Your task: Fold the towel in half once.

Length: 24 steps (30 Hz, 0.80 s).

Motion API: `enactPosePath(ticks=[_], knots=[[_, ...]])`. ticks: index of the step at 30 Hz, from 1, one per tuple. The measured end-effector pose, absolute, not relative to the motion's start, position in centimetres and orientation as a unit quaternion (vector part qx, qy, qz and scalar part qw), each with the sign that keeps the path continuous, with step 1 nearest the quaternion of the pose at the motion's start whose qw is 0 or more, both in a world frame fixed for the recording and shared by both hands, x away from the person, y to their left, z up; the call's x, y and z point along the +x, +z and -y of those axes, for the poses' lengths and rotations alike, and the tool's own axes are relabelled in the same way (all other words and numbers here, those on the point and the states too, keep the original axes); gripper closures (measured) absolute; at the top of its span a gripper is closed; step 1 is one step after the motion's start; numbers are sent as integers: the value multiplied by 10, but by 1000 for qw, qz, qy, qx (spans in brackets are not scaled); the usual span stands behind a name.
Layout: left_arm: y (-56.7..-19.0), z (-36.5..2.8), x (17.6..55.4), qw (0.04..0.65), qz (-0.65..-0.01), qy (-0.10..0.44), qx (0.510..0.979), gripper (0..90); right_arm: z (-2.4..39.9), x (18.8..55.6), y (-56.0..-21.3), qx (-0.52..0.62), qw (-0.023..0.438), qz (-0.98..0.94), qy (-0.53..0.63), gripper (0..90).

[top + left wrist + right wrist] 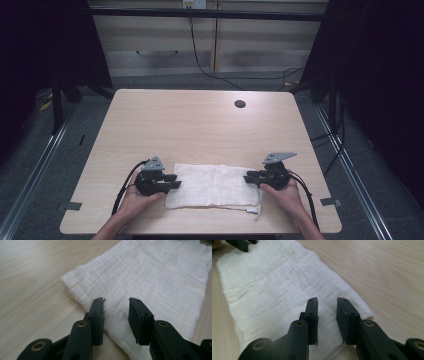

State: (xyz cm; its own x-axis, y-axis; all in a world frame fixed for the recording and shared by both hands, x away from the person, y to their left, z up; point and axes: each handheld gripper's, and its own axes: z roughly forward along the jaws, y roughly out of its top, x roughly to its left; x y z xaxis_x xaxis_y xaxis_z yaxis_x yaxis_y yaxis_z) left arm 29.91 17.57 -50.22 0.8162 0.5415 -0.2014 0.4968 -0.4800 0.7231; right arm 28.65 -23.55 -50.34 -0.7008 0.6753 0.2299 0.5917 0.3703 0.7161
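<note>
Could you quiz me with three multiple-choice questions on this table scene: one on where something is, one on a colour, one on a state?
1. Where does the cloth lie on the table?
A. far edge
B. near edge, between the two hands
C. left corner

2. What colour is the cloth?
A. white
B. blue
C. red

3. How do the left tongs stand?
A. clamped on the cloth
B. apart above the cloth
C. holding a cup

Answers:
1 B: it lies between the hands in the high view.
2 A: white in every view.
3 B: a gap shows between the black jaws, with cloth behind.
</note>
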Motion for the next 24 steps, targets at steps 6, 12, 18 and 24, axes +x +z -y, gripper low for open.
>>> enactPosePath(ticks=[6,12,18,24], knots=[[-503,-189,294,411,-310,27,857,631,222,292,-504,371,45,-834,405,744],[-502,-190,294,409,-312,26,857,644,230,302,-491,379,62,-821,423,724],[-502,-190,294,409,-311,29,858,650,239,318,-491,394,75,-816,418,692],[-502,-190,295,409,-309,28,858,651,242,326,-498,399,64,-812,422,658]])
